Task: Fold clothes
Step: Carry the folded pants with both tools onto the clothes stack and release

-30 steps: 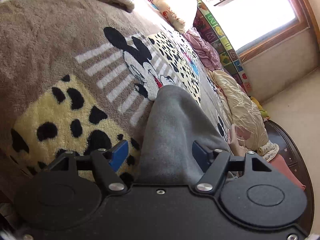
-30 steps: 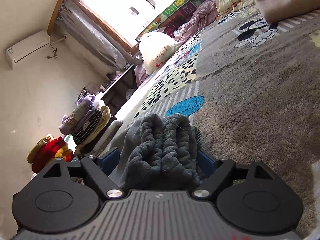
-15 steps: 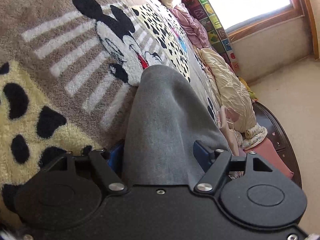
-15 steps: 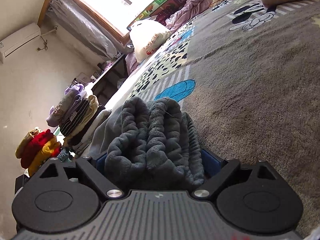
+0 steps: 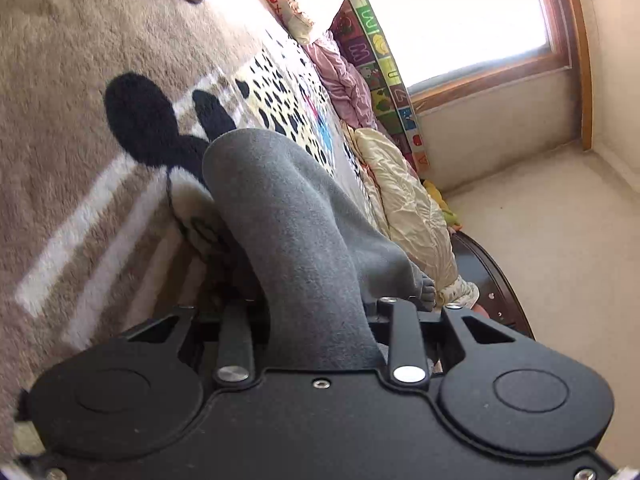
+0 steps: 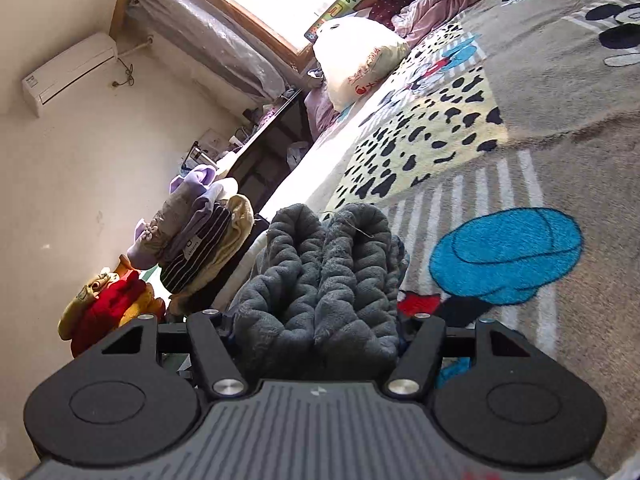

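Your left claw (image 5: 316, 316) is clamped on a smooth grey fold of the garment (image 5: 280, 220), which runs up from the jaws toward 12 o'clock and hangs clear above the blanket (image 5: 80, 120) on the bed. Your right claw (image 6: 316, 332) is pinched on the same garment's gathered, ribbed band (image 6: 320, 276), bunched thick between the jaws. Both ends look lifted, so I judge you are mid-fold: the piece is gripped and gathered, but no flat, finished fold shows yet. Laying it down and creasing it is left.

Farther out at 10 o'clock in the right view, a stack (image 6: 200, 232) of folded clothes sits by the bed edge, so some pieces seem done. Beyond, at 1 o'clock, loose pink cloth (image 6: 440, 4) and a pillow (image 6: 360, 60) lie near the window.
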Motion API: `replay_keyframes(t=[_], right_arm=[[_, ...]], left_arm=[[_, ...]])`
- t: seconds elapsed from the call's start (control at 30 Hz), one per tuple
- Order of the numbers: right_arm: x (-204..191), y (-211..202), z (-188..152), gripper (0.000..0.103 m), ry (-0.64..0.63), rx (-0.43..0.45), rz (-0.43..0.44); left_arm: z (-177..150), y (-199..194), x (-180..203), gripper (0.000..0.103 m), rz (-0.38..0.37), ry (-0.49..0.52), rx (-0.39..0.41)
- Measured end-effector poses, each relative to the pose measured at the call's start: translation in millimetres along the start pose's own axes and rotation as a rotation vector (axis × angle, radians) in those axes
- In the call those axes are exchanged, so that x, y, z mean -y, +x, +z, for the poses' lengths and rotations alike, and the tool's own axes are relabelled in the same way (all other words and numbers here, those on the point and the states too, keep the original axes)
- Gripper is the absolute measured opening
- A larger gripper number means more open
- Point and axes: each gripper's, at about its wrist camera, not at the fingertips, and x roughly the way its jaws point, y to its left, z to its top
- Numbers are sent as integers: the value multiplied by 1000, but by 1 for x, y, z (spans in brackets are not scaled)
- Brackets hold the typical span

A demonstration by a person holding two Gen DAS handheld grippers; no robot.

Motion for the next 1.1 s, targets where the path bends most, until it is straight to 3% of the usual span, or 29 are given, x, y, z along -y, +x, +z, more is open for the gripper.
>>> replay_keyframes(t=[0.17,0.27,0.33,0.4,0.5,0.6,0.8,0.87,0.93,1.0,1.03,1.07,1.1], right_arm=[[-50,89,44,63,-84,-46,135],[-82,154,69,63,-148,-67,220],[-91,207,74,77,-191,-103,126],[-94,263,72,75,-220,-166,-28],[-90,279,60,77,-183,-150,-109],[-80,258,56,79,-137,-121,-59],[-58,238,48,84,-21,-101,-60],[-55,230,42,95,0,-70,-78],[-50,237,31,98,22,-108,-80],[-55,250,16,97,-96,-149,-95],[-57,257,9,85,-160,-168,-104],[-58,261,8,84,-168,-174,-108],[-53,258,10,72,-94,-154,-74]], left_arm=[[46,-48,-4,28,-29,-14,297],[54,-62,-14,34,87,2,507],[56,-55,-33,71,245,-69,559],[58,-49,-53,69,316,-140,546],[62,-48,-52,71,320,-126,512],[64,-53,-61,71,291,-165,514],[63,-58,-64,71,275,-177,505],[62,-59,-65,68,272,-176,494],[62,-57,-69,42,258,-181,464],[61,-55,-73,34,226,-200,439],[60,-55,-70,31,218,-190,439],[59,-56,-67,30,210,-177,440],[59,-56,-61,28,199,-148,442]])
